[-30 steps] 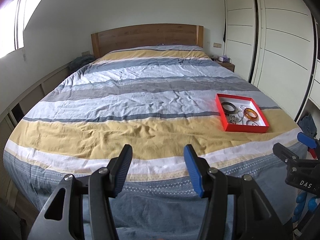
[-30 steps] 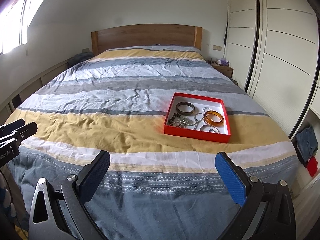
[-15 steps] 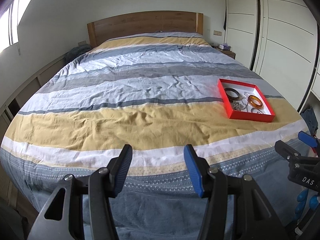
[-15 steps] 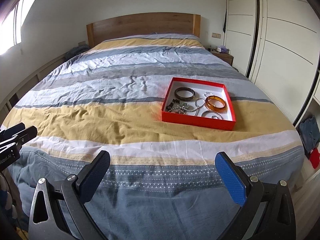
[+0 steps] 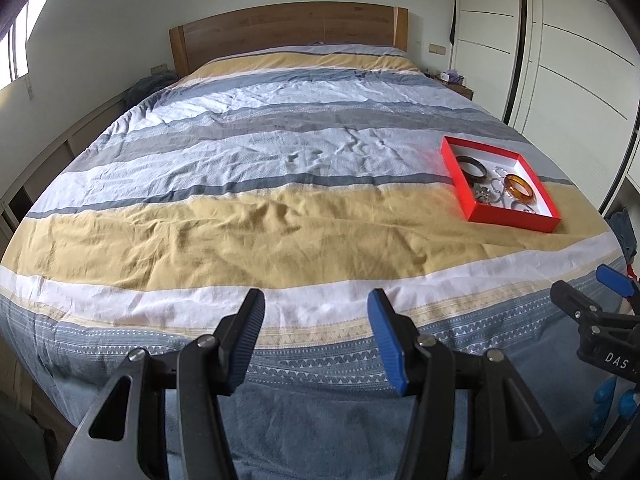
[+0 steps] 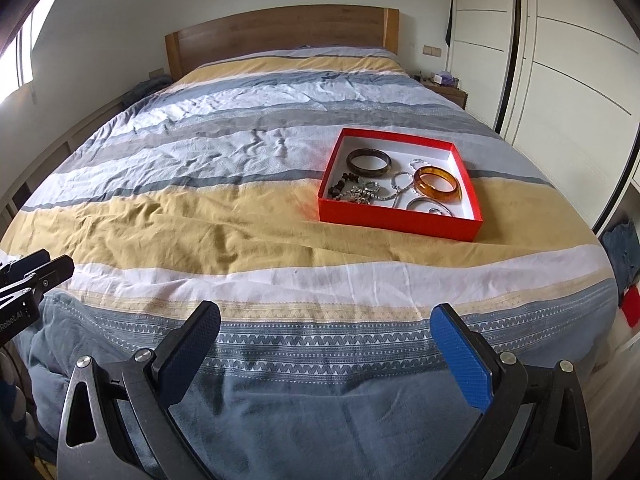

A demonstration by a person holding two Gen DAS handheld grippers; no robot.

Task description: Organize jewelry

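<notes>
A shallow red box [image 6: 394,222] [image 5: 460,176] with a white inside lies on the striped duvet, right of the bed's middle. It holds a dark bangle [image 6: 369,161] [image 5: 471,169], an amber bangle [image 6: 437,183] [image 5: 519,189], dark beads [image 6: 342,184] and several silver chains and rings [image 6: 394,192]. My left gripper [image 5: 316,302] hangs open over the foot of the bed, nothing between its blue pads. My right gripper [image 6: 326,318] stands wide open, also empty, well short of the box. Each gripper shows at the edge of the other's view.
The bed [image 6: 200,216] fills the room, with a wooden headboard [image 6: 280,36] at the far end. White wardrobe doors [image 6: 568,80] run along the right. A nightstand [image 6: 448,92] stands beside the headboard. Low shelving lines the left wall [image 5: 44,160].
Both grippers have sunk and tilted downward toward the bed's foot; the bed and the red box sit larger and nearer. Neither gripper's jaws have moved.
</notes>
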